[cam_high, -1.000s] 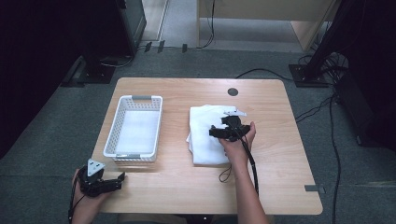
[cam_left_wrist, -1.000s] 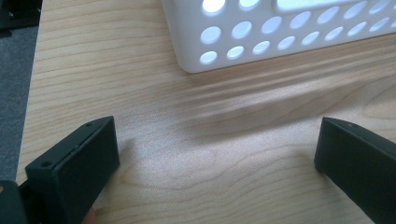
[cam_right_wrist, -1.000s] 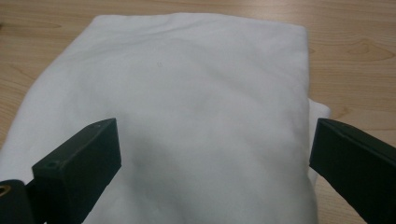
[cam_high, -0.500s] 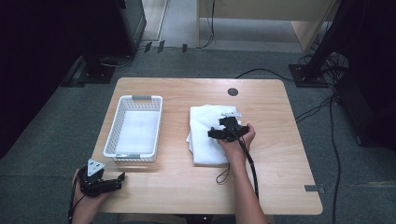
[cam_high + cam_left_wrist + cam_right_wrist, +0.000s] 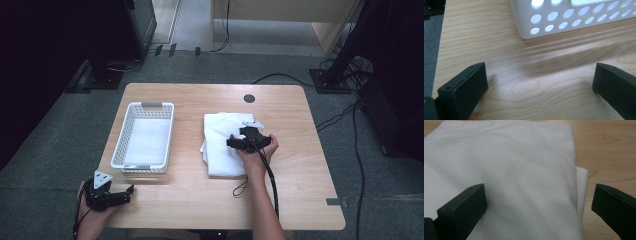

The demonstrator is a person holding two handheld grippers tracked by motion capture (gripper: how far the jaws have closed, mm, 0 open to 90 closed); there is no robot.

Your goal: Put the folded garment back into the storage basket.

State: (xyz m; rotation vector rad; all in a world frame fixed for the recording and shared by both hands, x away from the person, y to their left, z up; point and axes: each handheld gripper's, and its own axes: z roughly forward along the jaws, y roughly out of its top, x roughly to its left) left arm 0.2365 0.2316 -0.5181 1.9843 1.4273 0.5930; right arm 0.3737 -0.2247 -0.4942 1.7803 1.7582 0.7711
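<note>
A folded white cloth (image 5: 222, 145) lies on the wooden table (image 5: 295, 170), right of centre. My right gripper (image 5: 234, 143) hovers over the cloth's right part, pointing left, jaws wide open. In the right gripper view the cloth (image 5: 506, 177) spreads between and beyond the two open jaws, its folded edge near the right jaw. A white perforated basket (image 5: 144, 137) stands on the table's left half. My left gripper (image 5: 127, 192) rests at the table's front left corner, open, with bare wood between its jaws; the basket's corner (image 5: 574, 20) is just ahead of it.
A dark round grommet (image 5: 249, 98) sits near the table's far edge. The right gripper's cable (image 5: 270, 175) trails back over the table toward the front edge. Grey carpet, cables and furniture legs surround the table.
The right gripper has slid slightly left and nearer over the cloth. The left gripper has stayed where it was.
</note>
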